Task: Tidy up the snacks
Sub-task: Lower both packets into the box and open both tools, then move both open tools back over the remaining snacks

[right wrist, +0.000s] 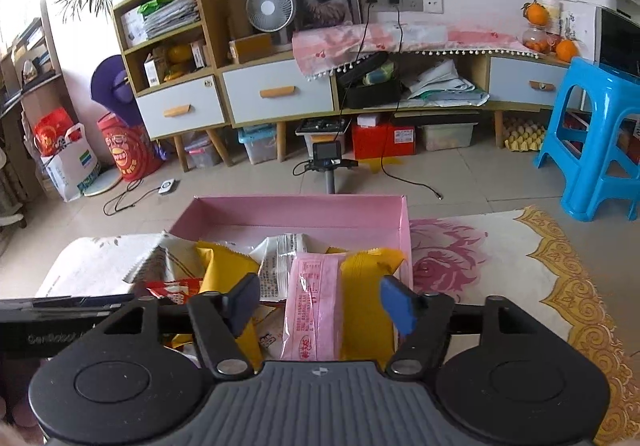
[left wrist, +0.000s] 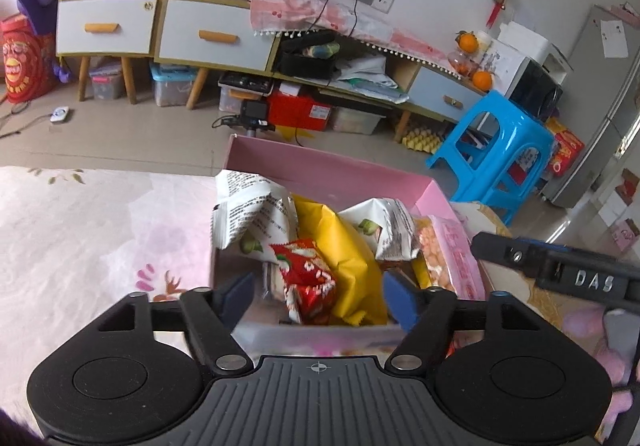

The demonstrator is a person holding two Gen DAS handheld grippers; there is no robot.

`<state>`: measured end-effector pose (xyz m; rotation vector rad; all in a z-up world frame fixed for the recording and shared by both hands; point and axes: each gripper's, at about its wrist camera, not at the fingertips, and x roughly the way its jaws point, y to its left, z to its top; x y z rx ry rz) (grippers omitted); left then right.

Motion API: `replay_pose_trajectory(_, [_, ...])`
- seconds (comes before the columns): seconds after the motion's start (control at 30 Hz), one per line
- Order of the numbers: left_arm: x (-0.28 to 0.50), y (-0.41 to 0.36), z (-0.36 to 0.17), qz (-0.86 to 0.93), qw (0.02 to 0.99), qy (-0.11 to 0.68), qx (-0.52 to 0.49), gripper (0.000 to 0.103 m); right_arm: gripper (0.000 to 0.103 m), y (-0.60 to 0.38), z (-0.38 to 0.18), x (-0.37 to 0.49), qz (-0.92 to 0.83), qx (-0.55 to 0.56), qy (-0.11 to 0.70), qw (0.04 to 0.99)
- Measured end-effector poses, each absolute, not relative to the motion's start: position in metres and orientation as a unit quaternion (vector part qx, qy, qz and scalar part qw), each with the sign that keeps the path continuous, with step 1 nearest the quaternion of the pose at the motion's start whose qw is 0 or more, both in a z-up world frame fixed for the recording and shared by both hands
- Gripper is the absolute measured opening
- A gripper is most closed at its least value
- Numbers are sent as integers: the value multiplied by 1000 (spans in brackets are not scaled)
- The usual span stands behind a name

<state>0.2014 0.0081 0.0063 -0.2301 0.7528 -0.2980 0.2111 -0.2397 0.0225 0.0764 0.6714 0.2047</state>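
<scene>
1. Fingers of my left gripper [left wrist: 318, 300] stand spread wide with nothing between them, hovering over the near end of the pink box [left wrist: 320, 166]; the red snack packet [left wrist: 308, 278] and a yellow bag [left wrist: 344, 258] show in the gap beyond them.
2. My right gripper [right wrist: 320, 304] is likewise spread and pinching nothing, with its blue pads either side of the pink wafer pack [right wrist: 310, 310], which stands up at the box's near end, apparently not touching it.
3. In the left wrist view my right tool appears as a black body marked "DAS" at the right edge, just beside the box's right wall.
4. The snacks lie heaped in the near part of the box: two white printed packets [left wrist: 252, 214] lean against the yellow bag, and a pink pack of round biscuits [left wrist: 444, 254] rests by the right wall. The far part of the box is bare.
5. In the right wrist view a second yellow bag [right wrist: 368, 302] sits to the right of the pink wafer pack, against the box wall [right wrist: 404, 242].
6. The box sits on a cloth with pink flowers [right wrist: 448, 262].
7. Beyond the table are a tiled floor, a blue plastic stool [right wrist: 596, 142] and a low cabinet with pale drawers [right wrist: 276, 94].
</scene>
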Motion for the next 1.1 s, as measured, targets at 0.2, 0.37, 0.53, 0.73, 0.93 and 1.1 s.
replay_pose_trajectory(0.2, [173, 12, 24, -123, 917, 372, -79, 87, 79, -242, 43, 189, 97, 41, 322, 941])
replay_pose_trajectory(0.37, [147, 12, 34, -89, 915, 390, -54, 93, 88, -238, 55, 170, 107, 39, 334, 936])
replay_pose_trajectory(0.53, [124, 15, 35, -63, 901, 427, -39, 97, 92, -226, 56, 148, 113, 23, 350, 930])
replay_pose_trajectory(0.73, [96, 19, 20, -58, 886, 459, -34, 97, 95, -218, 46, 128, 119, 18, 368, 922])
replay_pose_trajectory(0.93, [85, 10, 1, -68, 859, 505, -51, 97, 95, -209, 30, 115, 119, -47, 375, 918])
replay_pose_trajectory(1.1, [83, 2, -13, -87, 838, 533, -79, 97, 95, -205, 27, 109, 115, -75, 381, 915])
